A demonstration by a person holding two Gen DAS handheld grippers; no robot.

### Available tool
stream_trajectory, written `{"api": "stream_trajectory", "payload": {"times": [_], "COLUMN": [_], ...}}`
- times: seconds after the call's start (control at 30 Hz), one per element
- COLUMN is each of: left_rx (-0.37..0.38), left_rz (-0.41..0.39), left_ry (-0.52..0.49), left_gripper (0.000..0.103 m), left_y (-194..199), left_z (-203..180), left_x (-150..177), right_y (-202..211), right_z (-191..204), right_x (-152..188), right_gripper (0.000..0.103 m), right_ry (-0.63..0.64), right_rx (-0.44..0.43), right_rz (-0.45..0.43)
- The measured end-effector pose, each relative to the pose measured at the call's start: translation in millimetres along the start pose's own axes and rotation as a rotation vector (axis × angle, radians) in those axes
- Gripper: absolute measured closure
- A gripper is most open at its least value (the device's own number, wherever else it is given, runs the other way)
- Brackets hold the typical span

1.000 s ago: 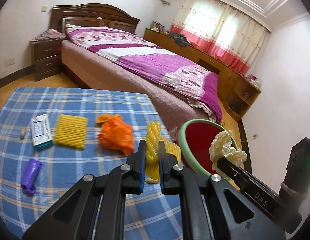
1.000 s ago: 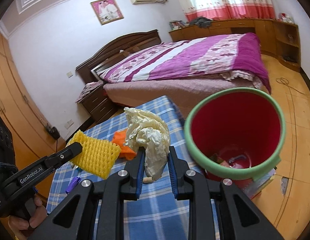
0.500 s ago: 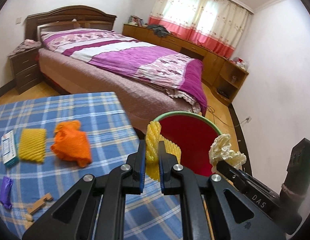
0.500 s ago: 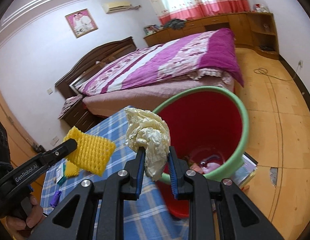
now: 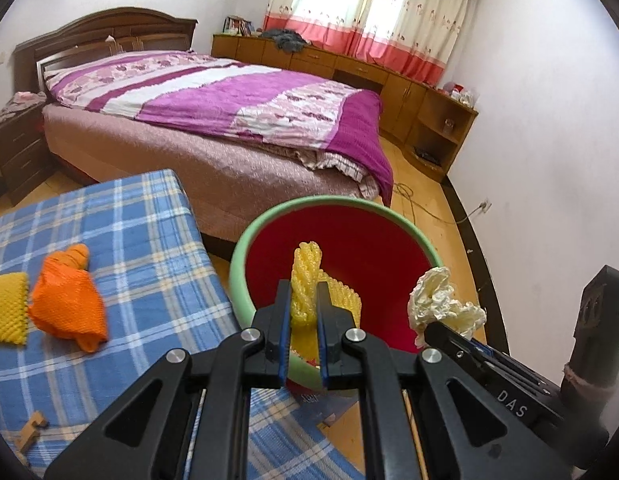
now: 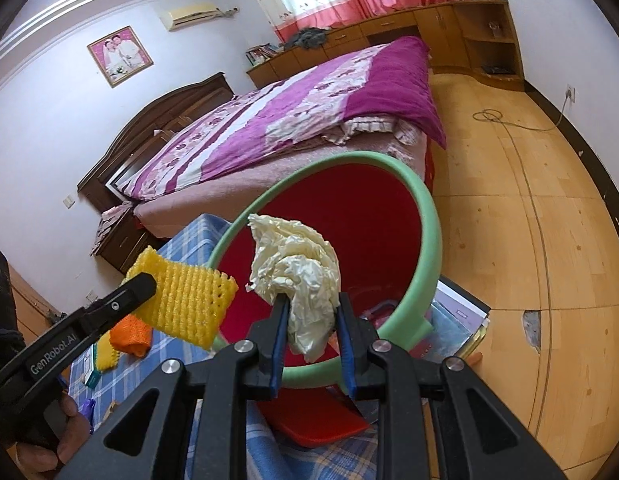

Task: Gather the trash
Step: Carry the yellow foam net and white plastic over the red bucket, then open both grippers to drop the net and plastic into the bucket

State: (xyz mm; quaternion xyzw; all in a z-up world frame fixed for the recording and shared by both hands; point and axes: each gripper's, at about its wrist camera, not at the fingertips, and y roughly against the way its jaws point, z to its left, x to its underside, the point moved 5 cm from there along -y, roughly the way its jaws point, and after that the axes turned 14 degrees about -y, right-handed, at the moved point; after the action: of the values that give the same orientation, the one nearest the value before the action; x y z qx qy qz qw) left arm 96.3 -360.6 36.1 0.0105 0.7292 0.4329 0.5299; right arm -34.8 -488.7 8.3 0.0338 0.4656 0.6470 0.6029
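Both claws hang over the red bin (image 5: 341, 276): the left claw (image 5: 303, 320) pinches the yellow foam net (image 5: 305, 280), the right claw (image 6: 311, 320) grips the crumpled cream bag (image 6: 297, 264). Both are light and squashy, held at 1 bunched end, likely to drop freely

Bed (image 5: 213, 120): standing mid-room, wearing a purple quilt.
Window curtains (image 5: 369, 16): glowing beyond the bed.
Cabinets (image 5: 389, 80): lining the wall behind the bed.
Wooden floor (image 6: 529, 220): lying right of the bed.
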Motion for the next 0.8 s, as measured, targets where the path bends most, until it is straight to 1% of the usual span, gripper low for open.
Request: {"api": "stream_trajectory", "payload": {"times": [0.3,0.33,0.4,0.47,0.53,0.7,0.8], "left_rx": [0.014,0.015,0.017,0.017,0.015,0.003,-0.006], "left_rz": [0.054,0.063,0.081,0.092,0.097,0.096,0.093], "left_ry": [-0.013,-0.013,-0.009,-0.003,0.001,-0.01,-0.008], "left_gripper": [0.093,0.091,0.088,0.08,0.074,0.071,0.067], "left_y": [-23.7,-25.1,-28.7,-29.5,-29.5,-25.2,-20.5], "left_z": [-4.4,-4.8,-4.2,-3.1,-2.5,-2.1,-0.4], "left_x": [10.7,12.0,14.1,16.4,18.3,18.9,19.6], "right_y": [-10.1,-10.6,-11.7,-12.3,-12.7,-10.8,-9.1], "right_z": [-14.4,-15.4,-16.8,-17.4,-18.5,-17.9,-16.7], "right_x": [-3.4,-3.5,-3.3,-2.5,-2.3,-1.8,-2.1], "right_gripper": [0.072,0.072,0.069,0.068,0.067,0.058,0.056], "right_ry": [-0.033,-0.037,-0.043,-0.046,-0.05,-0.057,-0.061], "right_rx": [0.022,0.022,0.02,0.02,0.016,0.009,0.004], "right_rz": [0.005,0.005,0.008,0.01,0.012,0.01,0.004]}}
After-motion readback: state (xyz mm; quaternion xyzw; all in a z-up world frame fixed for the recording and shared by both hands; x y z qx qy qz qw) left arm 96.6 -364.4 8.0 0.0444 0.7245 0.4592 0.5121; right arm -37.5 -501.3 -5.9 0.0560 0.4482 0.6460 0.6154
